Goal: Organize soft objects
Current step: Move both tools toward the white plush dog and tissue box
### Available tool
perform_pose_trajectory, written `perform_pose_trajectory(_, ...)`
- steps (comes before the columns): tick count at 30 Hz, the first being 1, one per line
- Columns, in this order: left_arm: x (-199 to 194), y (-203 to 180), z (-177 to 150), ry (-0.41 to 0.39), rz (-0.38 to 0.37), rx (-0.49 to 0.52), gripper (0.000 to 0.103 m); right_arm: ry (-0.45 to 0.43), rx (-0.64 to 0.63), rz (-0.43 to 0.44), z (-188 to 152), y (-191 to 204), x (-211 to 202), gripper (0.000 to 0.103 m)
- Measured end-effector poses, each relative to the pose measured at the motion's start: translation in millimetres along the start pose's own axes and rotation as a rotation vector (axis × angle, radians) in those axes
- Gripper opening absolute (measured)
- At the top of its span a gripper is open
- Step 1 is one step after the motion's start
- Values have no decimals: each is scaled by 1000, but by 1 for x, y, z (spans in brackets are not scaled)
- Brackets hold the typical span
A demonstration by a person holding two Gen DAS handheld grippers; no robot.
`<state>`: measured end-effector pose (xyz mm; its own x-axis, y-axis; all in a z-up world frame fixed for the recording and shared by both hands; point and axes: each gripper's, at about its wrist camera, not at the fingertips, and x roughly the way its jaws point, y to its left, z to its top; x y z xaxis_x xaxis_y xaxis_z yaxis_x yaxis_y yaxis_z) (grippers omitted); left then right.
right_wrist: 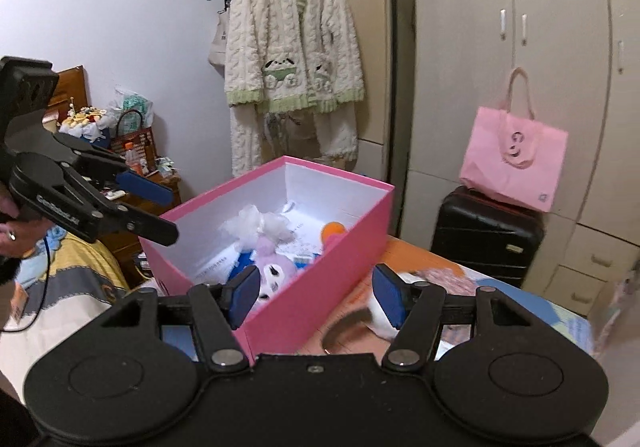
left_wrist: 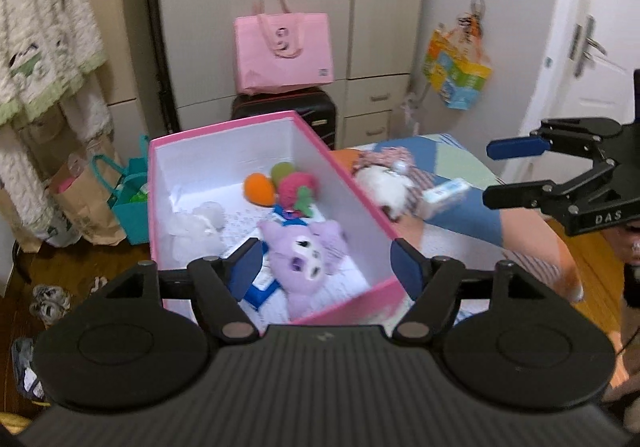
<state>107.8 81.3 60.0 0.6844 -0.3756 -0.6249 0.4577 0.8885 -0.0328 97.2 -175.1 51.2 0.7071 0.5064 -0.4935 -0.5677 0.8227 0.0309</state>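
Observation:
A pink box (left_wrist: 348, 171) with a white inside stands on the bed; it also shows in the right wrist view (right_wrist: 320, 287). Inside lie a purple plush (left_wrist: 308, 251), a white plush (left_wrist: 200, 225), an orange ball (left_wrist: 259, 189) and a pink-and-green plush (left_wrist: 298, 189). A white-and-brown plush (left_wrist: 384, 187) lies on the bedspread just right of the box, also in the right wrist view (right_wrist: 380, 321). My left gripper (left_wrist: 326, 271) is open and empty above the box's near end. My right gripper (right_wrist: 316, 293) is open and empty, above the box's near right wall.
A small white-and-blue packet (left_wrist: 446, 193) lies by the outside plush. A pink tote bag (left_wrist: 284, 51) sits on a black suitcase (left_wrist: 316, 113) before the wardrobe. Paper and teal bags (left_wrist: 132, 203) stand on the floor left. A robe (right_wrist: 292, 63) hangs behind.

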Motion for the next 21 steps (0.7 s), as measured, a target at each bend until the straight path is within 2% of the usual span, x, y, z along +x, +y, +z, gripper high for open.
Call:
perform_pose_trajectory(11,-2,-60,-6,20,-97,101,72,-1,2,-109,-40,-13,-50,71)
perform_pose_trajectory(21,30,-104,-9,82,-175,148,72,19,12,-167,-72,-31,-55,74)
